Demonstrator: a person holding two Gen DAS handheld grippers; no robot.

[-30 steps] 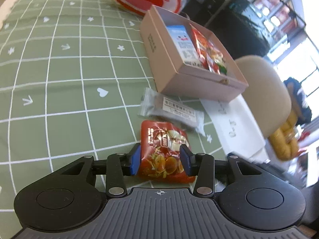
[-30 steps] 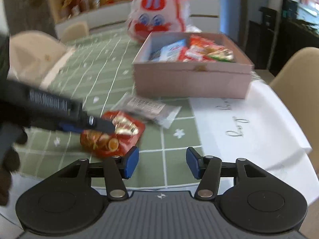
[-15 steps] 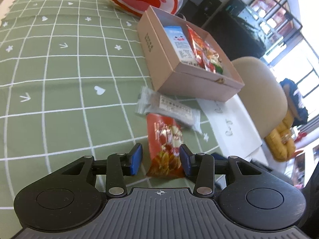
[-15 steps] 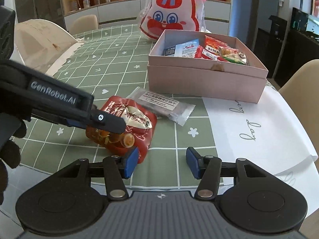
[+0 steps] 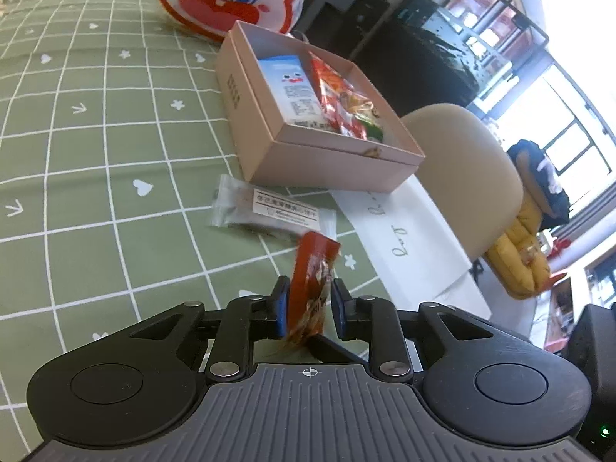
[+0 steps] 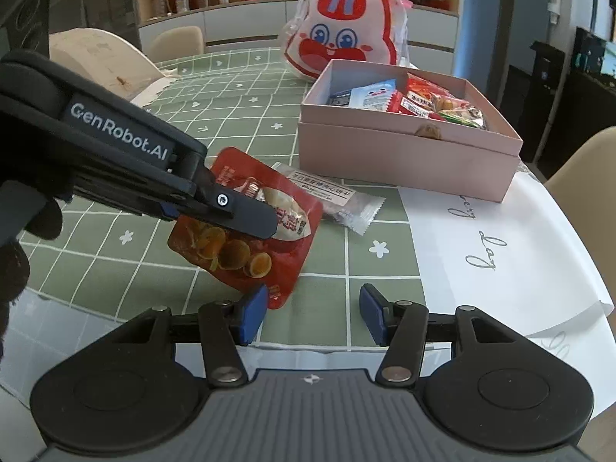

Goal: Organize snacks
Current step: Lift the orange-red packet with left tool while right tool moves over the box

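Green checked tablecloth (image 5: 96, 146): left gripper (image 5: 308, 304) closing on red snack pouch (image 5: 313, 269), pink box (image 5: 327, 165) lying ahead. Right gripper (image 6: 312, 313) hanging open, empty

A second ago the flat red foil snack packet (image 5: 312, 277) printed with orange rounds lay face-up on the green checked worktop (image 5: 96, 146) between the wide-apart jaws of the left gripper (image 5: 308, 306). Now those jaws are closing on it, the blue pads (image 5: 280, 308) much nearer together, and the packet stands on edge between them, tilted up off the cloth. In the right wrist view it has risen from lying flat to hanging askew (image 6: 246, 227) under the left gripper's finger (image 6: 246, 213).
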